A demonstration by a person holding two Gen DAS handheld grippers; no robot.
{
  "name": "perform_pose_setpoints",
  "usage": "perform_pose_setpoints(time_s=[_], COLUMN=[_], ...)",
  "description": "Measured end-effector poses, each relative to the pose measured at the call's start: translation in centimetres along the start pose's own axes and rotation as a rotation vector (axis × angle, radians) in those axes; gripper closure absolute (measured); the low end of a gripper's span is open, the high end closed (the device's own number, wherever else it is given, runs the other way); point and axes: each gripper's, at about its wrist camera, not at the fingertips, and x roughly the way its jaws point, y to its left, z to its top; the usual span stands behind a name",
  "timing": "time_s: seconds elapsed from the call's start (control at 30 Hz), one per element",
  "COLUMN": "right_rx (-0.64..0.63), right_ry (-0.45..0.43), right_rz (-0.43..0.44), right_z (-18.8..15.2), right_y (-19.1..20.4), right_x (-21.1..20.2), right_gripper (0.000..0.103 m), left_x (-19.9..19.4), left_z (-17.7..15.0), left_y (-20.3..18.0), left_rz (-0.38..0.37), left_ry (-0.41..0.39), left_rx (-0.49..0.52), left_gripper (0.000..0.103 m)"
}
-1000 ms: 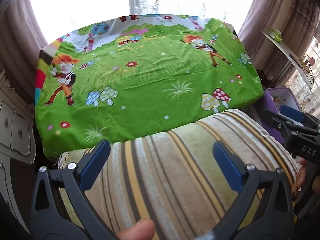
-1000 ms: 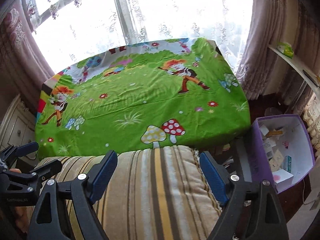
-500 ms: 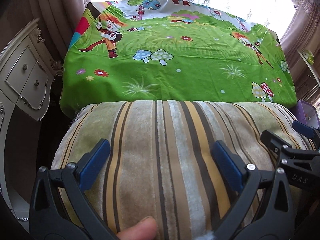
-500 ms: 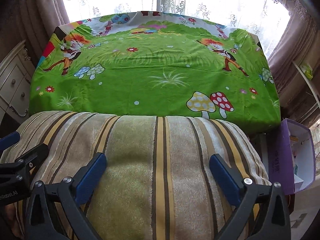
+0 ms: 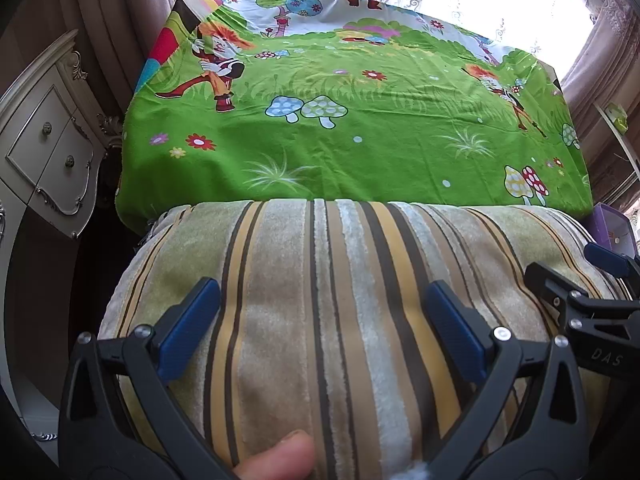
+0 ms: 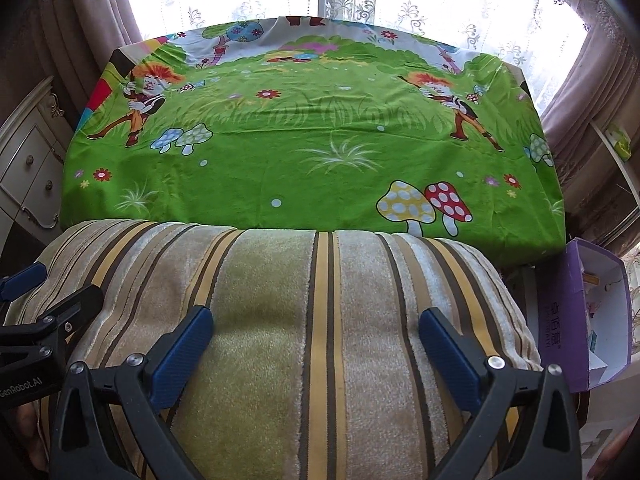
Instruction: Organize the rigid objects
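striped cushion [image 5: 340,320] lies at the near edge of the bed [image 5: 360,152], plush, in tan, yellow, brown and pale blue bands, its far side meeting the green cartoon bedsheet [image 6: 312,168]. left hand-held gripper [image 5: 320,328] sits over the cushion's left-centre part, jaws spread wide, blue pads [image 5: 188,328] apart on either side of a stretch of fabric; whether the pads rest on the pile cannot be told, no pinch visible. right hand-held gripper [image 6: 316,348] sits over the cushion's right part, released, its jaws have just been opening to full width, cushion fabric beneath and between them, not squeezed. left view alone shows a fingertip [image 5: 276,460] at the bottom edge against the cushion, plus the right tool's black frame poking in from the right edge. right view alone shows the left tool's frame at the left edge with "genrobot.ai" lettering, and the cushion's right end. both views show a cream cabinet [image 5: 44,136] with drawers off the bed's left side, curtains [image 6: 592,80] and a bright window behind. purple box [image 6: 596,312] stands open off the bed's near right corner, on the floor side; inside, white lining and a few small packets, too small to identify. in the left view only a sliver of that box shows.
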Motion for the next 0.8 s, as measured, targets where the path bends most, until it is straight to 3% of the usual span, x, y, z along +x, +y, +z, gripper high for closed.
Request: perform_pose_setpoints(time_s=[0.8], right_rx=[0.001], right_ry=[-0.001], right_rz=[0.007], right_z=[-0.01], right_y=[-0.18], right_x=[0.06], right_gripper=[0.0], left_x=[-0.11], left_z=[0.11], left_y=[0.24], left_rz=[-0.019], left_ry=[0.013], left_rx=[-0.011], left_gripper=[0.0])
